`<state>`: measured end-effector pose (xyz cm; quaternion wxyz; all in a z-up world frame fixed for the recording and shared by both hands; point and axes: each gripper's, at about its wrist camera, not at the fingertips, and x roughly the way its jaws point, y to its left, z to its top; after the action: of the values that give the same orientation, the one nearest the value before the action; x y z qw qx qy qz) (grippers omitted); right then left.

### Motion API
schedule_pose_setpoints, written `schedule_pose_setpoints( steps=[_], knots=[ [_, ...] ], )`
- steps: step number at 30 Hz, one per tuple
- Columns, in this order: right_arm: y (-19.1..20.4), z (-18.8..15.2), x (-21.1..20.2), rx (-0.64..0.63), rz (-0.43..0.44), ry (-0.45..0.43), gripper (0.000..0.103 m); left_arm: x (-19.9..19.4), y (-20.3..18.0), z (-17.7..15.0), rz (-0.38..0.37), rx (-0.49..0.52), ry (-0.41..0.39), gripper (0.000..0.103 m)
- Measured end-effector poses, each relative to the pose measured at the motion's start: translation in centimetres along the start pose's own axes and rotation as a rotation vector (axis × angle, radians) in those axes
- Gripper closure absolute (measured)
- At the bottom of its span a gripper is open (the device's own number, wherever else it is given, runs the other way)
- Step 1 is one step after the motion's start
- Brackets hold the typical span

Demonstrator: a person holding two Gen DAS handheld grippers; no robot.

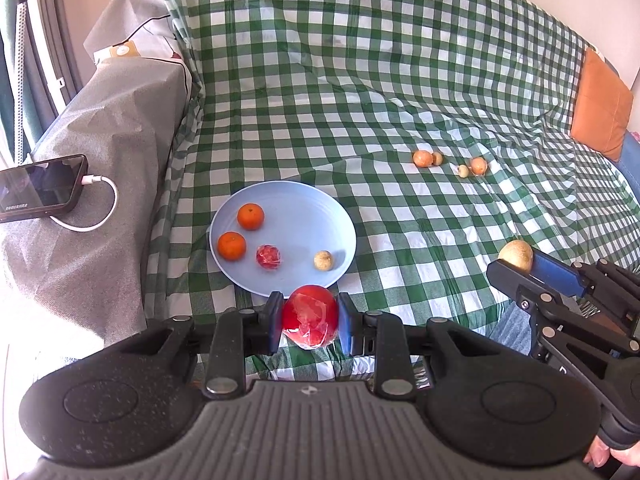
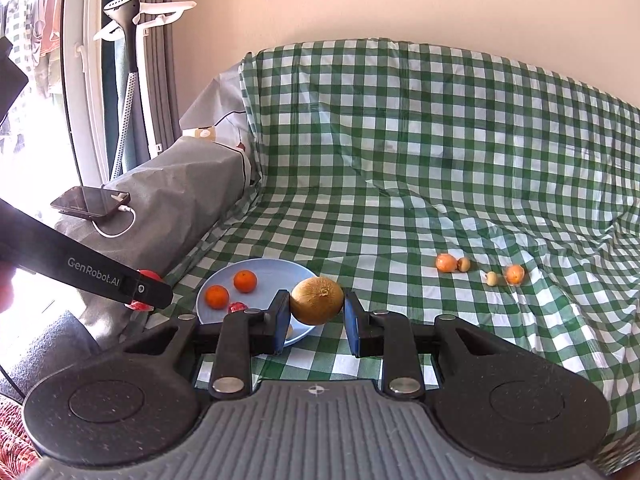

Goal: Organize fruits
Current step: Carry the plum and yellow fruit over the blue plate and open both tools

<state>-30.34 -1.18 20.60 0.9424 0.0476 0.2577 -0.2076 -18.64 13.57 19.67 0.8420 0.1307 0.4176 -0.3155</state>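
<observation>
Left wrist view: left tool [image 1: 310,323] clamps the wrapped red fruit [image 1: 310,322], slick film, squeezed mid-body. Right tool [image 2: 317,307] pinches the firm kiwi [image 2: 317,300] across its middle.

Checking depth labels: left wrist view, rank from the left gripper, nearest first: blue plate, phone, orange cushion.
1. Blue plate, just ahead of the left gripper.
2. Phone, off to the left on the grey armrest.
3. Orange cushion, far right.

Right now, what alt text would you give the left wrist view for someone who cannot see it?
The left gripper clamps a red fruit just in front of a blue plate that holds two oranges, a small red fruit and a small tan one. The right gripper holds a brown fruit over a green checked cloth.
</observation>
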Motion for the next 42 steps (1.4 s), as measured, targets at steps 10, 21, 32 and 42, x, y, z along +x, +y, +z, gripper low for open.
schedule_pose_setpoints(
  steps=[10,21,32,42],
  knots=[
    [0.0,-0.2,1.2,0.002,0.01,0.031,0.073,1.0,0.6,0.6,0.008,-0.015,0.018,0.072],
    [0.3,0.0,2.6,-0.025,0.018,0.07,0.073,2.6,1.2,2.2,0.007,-0.033,0.026,0.072],
    [0.8,2.2,4.1,-0.048,0.012,0.113,0.073,3.9,1.9,5.0,-0.011,-0.053,0.001,0.072],
    [1.2,2.9,6.8,-0.026,0.022,0.109,0.073,5.0,3.7,4.5,0.01,-0.119,0.015,0.072]
  ],
)
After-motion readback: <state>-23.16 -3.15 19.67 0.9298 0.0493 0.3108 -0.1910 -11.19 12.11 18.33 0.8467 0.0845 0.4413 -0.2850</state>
